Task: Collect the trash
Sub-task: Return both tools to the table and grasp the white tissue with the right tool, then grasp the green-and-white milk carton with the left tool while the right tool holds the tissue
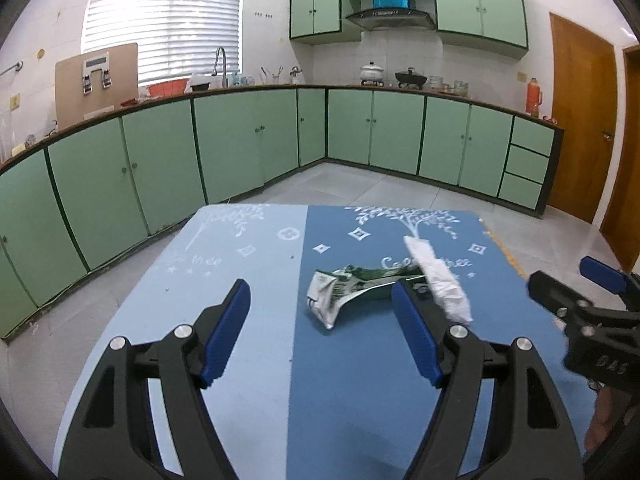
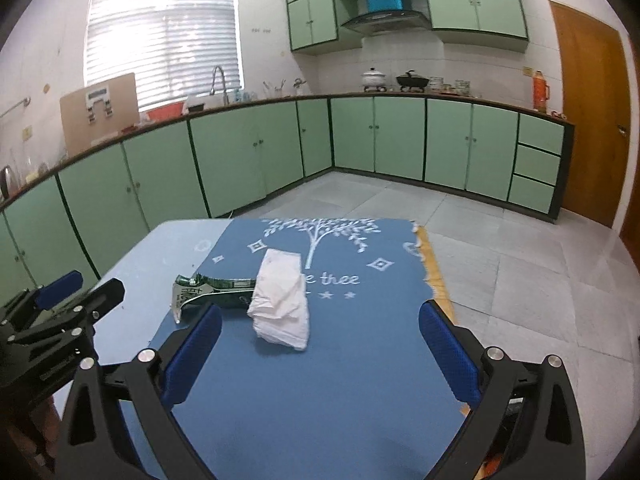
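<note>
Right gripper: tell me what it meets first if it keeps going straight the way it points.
Most likely the crumpled white tissue, lying on the blue mat ahead of the right gripper, whose jaws are open and empty. The green wrapper sits left of that line. Depth is hard to judge through the fisheye.

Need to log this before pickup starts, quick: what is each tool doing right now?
Left tool: open, holding nothing; the crumpled wrapper lies on the table ahead.
Right tool: open wide, holding nothing; the white tissue lies ahead.
</note>
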Motion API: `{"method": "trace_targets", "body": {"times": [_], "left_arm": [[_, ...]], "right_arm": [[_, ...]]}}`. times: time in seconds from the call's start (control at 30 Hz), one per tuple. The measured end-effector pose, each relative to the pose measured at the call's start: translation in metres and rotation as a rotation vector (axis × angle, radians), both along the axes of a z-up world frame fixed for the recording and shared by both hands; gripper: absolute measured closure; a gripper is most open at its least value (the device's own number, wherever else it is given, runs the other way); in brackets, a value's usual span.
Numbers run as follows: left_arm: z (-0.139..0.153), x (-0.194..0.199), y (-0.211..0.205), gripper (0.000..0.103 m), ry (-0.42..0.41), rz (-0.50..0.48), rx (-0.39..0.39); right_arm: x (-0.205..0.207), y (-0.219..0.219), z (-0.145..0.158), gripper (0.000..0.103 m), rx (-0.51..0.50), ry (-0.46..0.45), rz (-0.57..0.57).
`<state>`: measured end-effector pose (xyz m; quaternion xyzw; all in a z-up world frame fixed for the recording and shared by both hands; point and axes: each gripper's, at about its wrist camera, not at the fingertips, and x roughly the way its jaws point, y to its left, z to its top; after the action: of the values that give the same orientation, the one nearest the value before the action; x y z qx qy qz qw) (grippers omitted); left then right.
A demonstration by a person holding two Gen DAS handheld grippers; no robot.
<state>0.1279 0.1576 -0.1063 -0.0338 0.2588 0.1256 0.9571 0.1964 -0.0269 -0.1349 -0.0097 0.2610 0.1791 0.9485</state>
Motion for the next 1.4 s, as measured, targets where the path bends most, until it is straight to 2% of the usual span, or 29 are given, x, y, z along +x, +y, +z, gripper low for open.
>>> {"method": "trace_targets", "body": {"times": [0.4, 0.5, 0.6, 0.7, 0.77, 0.8, 0.97, 1.07, 1.27, 1.37, 1.4], "left_arm": [[-0.026, 0.039, 0.033, 0.032, 0.062, 0.012, -0.029], [-0.031, 0.047, 0.039, 0.032, 0.070, 0.017, -0.035], [-0.034, 0.054, 0.043, 0.032, 0.078, 0.020, -0.043], [-0.037, 0.059, 0.046, 0.032, 0.085, 0.017, -0.049], [-0.039, 0.062, 0.046, 0.032, 0.089, 0.009, -0.054], [-0.040, 0.064, 0.046, 0.032, 0.092, 0.004, -0.056], [-0.042, 0.069, 0.040, 0.027, 0.095, -0.014, -0.062], [-0.043, 0.072, 0.034, 0.024, 0.100, -0.030, -0.060], [-0.050, 0.084, 0.023, 0.023, 0.145, -0.080, -0.062], [-0.055, 0.091, 0.019, 0.023, 0.173, -0.102, -0.070], [-0.058, 0.096, 0.018, 0.026, 0.202, -0.103, -0.070]], "right_arm": [[0.057, 0.044, -0.038, 0.007, -0.057, 0.105, 0.016], [0.068, 0.049, -0.045, 0.010, -0.066, 0.133, 0.016], [0.078, 0.053, -0.051, 0.017, -0.070, 0.174, 0.025], [0.084, 0.057, -0.057, 0.030, -0.069, 0.218, 0.049], [0.086, 0.059, -0.060, 0.042, -0.071, 0.240, 0.066], [0.087, 0.059, -0.061, 0.045, -0.069, 0.246, 0.071], [0.089, 0.062, -0.063, 0.075, -0.058, 0.269, 0.105], [0.087, 0.062, -0.061, 0.086, -0.056, 0.259, 0.112], [0.084, 0.048, -0.050, 0.094, -0.038, 0.227, 0.085], [0.085, 0.040, -0.045, 0.095, -0.027, 0.216, 0.070], [0.085, 0.037, -0.043, 0.095, -0.022, 0.212, 0.066]]}}
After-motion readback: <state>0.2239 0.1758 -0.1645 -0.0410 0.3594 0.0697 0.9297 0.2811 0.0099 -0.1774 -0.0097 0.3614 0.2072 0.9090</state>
